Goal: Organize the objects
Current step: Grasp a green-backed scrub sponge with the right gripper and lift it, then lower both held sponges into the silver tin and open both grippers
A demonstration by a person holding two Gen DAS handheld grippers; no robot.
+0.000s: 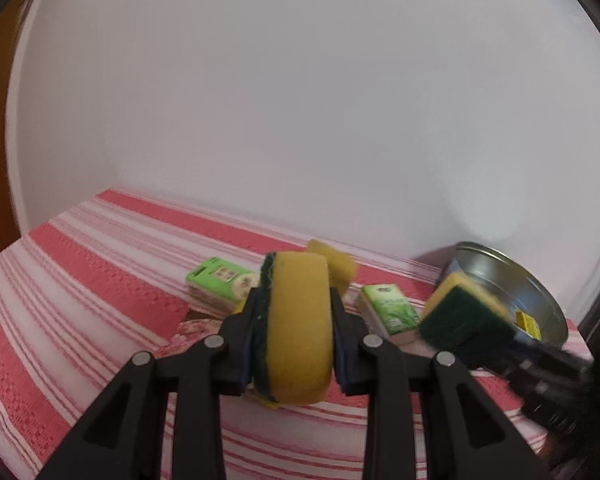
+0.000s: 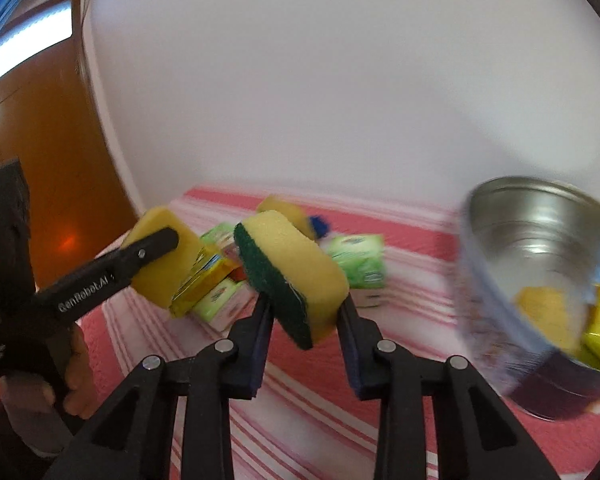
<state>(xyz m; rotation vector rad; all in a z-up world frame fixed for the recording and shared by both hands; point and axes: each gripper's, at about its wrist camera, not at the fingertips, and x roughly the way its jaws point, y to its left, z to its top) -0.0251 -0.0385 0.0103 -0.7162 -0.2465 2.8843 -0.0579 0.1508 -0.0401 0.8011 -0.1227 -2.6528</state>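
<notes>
Both tongs (image 1: 294, 328) (image 2: 304, 312) point slightly downward, each clamping a sponge (image 1: 300, 320) (image 2: 296, 268).

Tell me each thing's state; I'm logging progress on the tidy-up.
left gripper: shut on a sponge, lifted.
right gripper: shut on a second sponge, lifted.
metal bowl: tilted, holds yellow items.
green packets: lying on the striped cloth.

Yellow sponges (image 1: 300, 328) (image 2: 296, 272) with dark green scouring sides; red-and-white striped tablecloth (image 1: 100, 280); bright green packets (image 1: 388, 306); silvery metal bowl (image 2: 540, 248); black claws (image 1: 294, 344).
</notes>
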